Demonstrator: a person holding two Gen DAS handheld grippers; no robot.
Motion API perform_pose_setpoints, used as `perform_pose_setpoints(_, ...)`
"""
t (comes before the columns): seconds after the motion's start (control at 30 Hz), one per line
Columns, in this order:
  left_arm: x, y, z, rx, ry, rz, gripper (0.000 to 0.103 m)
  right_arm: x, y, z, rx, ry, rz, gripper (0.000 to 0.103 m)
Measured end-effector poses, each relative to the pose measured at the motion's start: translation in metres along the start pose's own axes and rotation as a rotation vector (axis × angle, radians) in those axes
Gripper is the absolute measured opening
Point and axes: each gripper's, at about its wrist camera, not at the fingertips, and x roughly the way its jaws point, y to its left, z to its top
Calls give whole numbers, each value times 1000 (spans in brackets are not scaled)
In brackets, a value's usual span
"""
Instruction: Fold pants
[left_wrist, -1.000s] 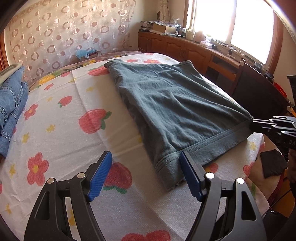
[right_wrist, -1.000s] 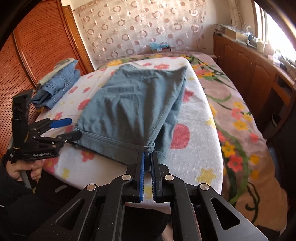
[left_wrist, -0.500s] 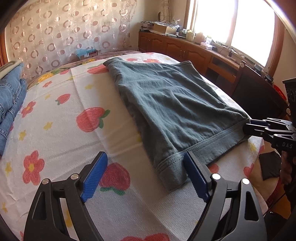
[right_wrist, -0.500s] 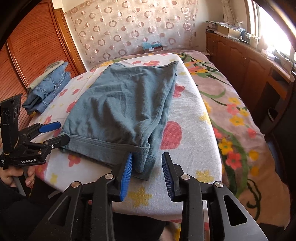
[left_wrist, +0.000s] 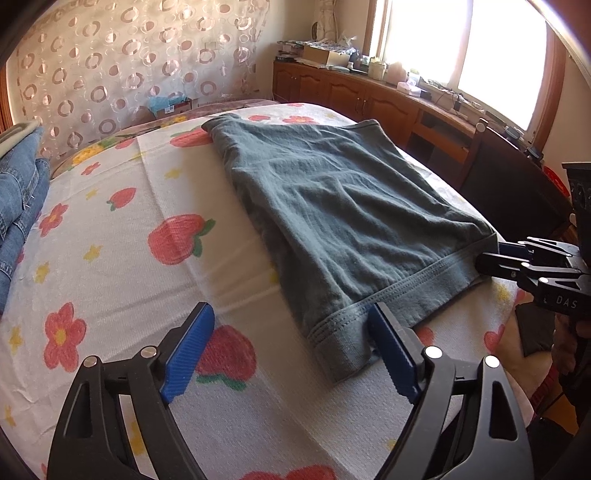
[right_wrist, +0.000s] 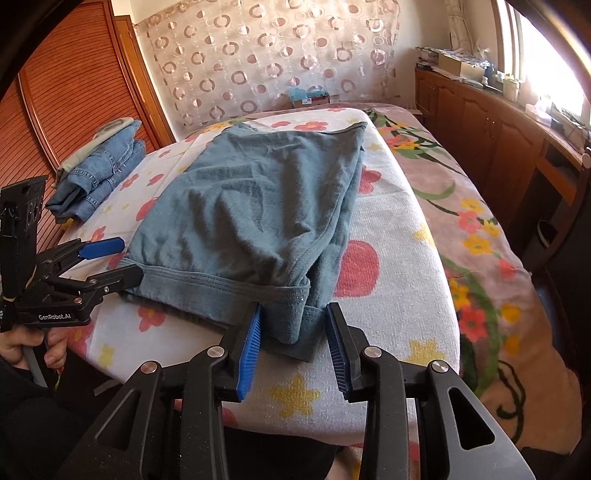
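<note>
The pants are a soft grey-blue knit, folded into a rough rectangle and lying flat in the middle of the bed, long side running away toward the far wall. The fabric has shallow wrinkles all over, and the near edge is a ribbed, double-stitched hem band. At the near right corner the layers stack up and one flap curls out a bit.

The right gripper sits at that near right corner with its ridged blue pads apart, the thick hem corner between them but not pinched. The left gripper is at the near left corner and its jaws are closing, still wide apart; the right pad is against the hem corner, while the left pad sits over bare sheet. Nothing is clamped. A hand holds its handle low on the left.

The bed cover is a nubby white towel-like cloth printed with red strawberries, flowers and yellow stars. Folded jeans are stacked at the far left edge. A curtain with ring patterns hangs on the far wall, and wooden cabinets line the right under a bright window.
</note>
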Motion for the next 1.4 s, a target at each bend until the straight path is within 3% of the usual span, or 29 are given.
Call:
perform_pose_setpoints(0.3,-2,-5,0,8,-8,-44,63,-1,-2,-2,-3,-6,2,36)
perform_pose_setpoints(0.73,0,-8,1,11,-6,-42,63,-1,1,-3,-8,-12,54,14)
perform_pose_setpoints(0.93,-3,-12,-1,13,-1,-82,43,-6,0,-3,-1,-56,81,14)
perform_pose_setpoints(1.1,-7,-16,0,27,-10,-98,18,-8,3,-1,-12,-73,86,13)
perform_pose_setpoints(1.23,-20,-14,8,12,-41,-93,12,-15,9,8,-29,-108,102,13)
perform_pose_setpoints(1.4,-60,-4,32,-3,-140,-70,11,-35,23,33,-69,-181,128,13)
